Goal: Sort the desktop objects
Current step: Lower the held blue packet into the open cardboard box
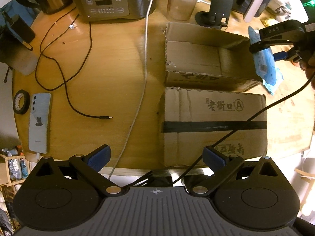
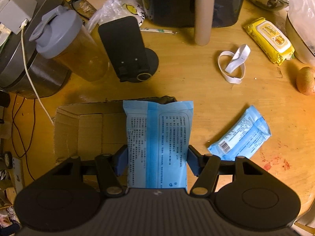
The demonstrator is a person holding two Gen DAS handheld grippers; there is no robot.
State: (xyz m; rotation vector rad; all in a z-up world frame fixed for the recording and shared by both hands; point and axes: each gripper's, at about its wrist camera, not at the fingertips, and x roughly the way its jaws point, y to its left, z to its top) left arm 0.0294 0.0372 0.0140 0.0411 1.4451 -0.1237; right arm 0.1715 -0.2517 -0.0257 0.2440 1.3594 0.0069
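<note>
- My right hand-held gripper (image 2: pixel 156 162) clamps a blue wet-wipe pack (image 2: pixel 157 137) by its long sides, both blue pads pressed against the wrapper, its printed back facing the camera.
- The pack hangs over the right end of an open cardboard box (image 2: pixel 78 129), its far edge crossing the box's far wall.
- From my left wrist camera, that same pack (image 1: pixel 264 64) shows at the box's (image 1: pixel 196 59) right end, pinched in the right hand-held gripper (image 1: pixel 275 43).
- My left hand-held gripper (image 1: pixel 156 156) stands open and empty, fingers wide apart, pointing down over the near edge of the round wooden desk (image 1: pixel 110 74).
- A folded cardboard flap (image 1: pixel 212 125) with a strip of black tape lies flat in front of the box.
- A second blue wipe pack (image 2: pixel 241 139) lies on the desk to the right of the box, apart from it.
- A yellow wipe pack (image 2: pixel 269 39) rests further back on the right, near a loop of white elastic band (image 2: pixel 234 64).
- On the left side of the desk lie a light-blue phone (image 1: pixel 39 122) face down, a roll of black tape (image 1: pixel 21 102) touching it, and a loose black cable (image 1: pixel 67 90).
- A white cable (image 1: pixel 143 59) runs down the desk's middle from the rice cooker (image 1: pixel 112 2) at the back.
</note>
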